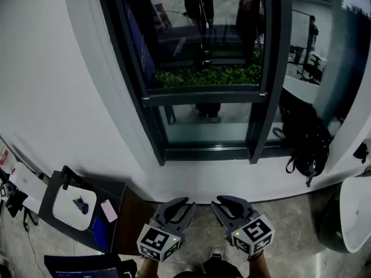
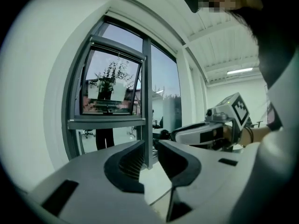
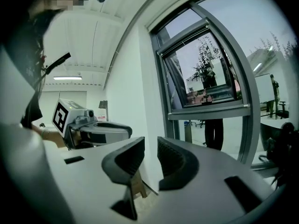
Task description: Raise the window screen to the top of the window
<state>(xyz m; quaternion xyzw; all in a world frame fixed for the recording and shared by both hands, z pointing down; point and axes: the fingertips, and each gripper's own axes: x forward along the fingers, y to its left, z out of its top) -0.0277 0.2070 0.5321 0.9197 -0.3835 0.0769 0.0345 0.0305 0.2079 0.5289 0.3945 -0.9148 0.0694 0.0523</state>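
Nearest the person, both claws are held low and level, side by side, well short of the window (image 1: 264, 91) and pointing at its lower half. The left claw (image 1: 175, 206) has its jaws a narrow gap apart with nothing between them; through the gap I see only the window's upright post. The right claw (image 1: 231, 204) is the same, slightly parted and empty. Neither touches anything.

Beyond them is a strip of bare floor, then the white wall below the window. A black backpack (image 1: 307, 141) slumps just right of the window's lower corner.

On the window itself, a dark cross rail (image 1: 203, 97) runs across partway up. I judge that to be the window screen's pull edge, so the screen sits low, well under the window's top, though I cannot make out any mesh.

The task looks barely begun: this is the approach, with no grip taken. The next move would call for stepping in, bringing a claw to that rail, clamping on it squarely and lifting straight up along the frame.
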